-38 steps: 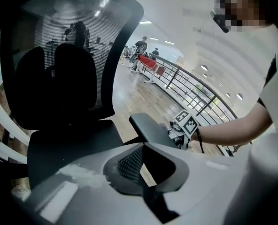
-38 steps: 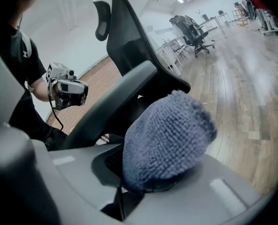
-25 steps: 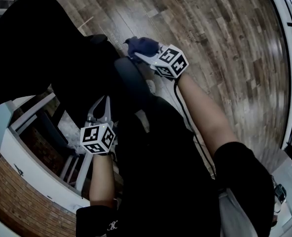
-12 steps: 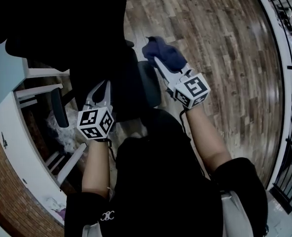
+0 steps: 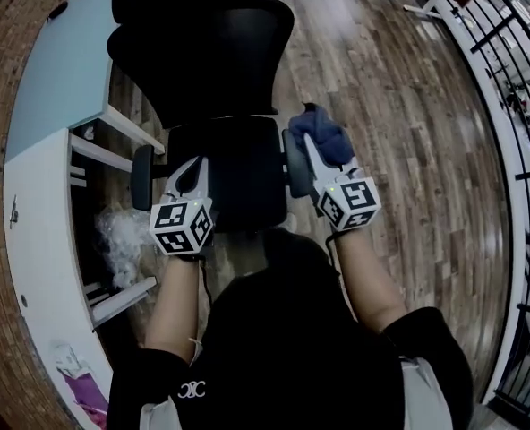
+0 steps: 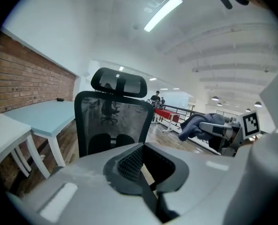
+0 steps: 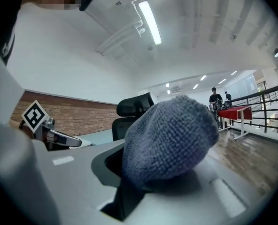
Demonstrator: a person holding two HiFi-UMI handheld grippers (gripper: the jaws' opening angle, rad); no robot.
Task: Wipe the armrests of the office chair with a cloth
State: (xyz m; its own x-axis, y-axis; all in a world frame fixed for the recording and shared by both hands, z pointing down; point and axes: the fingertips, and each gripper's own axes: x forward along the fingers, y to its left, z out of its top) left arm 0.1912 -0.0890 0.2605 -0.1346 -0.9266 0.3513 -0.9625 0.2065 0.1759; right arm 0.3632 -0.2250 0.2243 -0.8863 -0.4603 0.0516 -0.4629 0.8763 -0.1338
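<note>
The person wears black short sleeves [image 5: 423,334]; the grey left gripper [image 5: 192,174] and right gripper [image 5: 312,147] bear black-and-white marker cubes [image 5: 181,228].

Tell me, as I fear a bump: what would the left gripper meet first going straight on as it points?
Probably the office chair's mesh backrest, dead ahead of the left gripper, jaws shut; depth is unclear.

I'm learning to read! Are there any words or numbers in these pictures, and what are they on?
No readable words or numbers.
Cube on the left gripper, cube on the right gripper: square patterns, not letters.
White emblem on the person's black top: too small to read.
</note>
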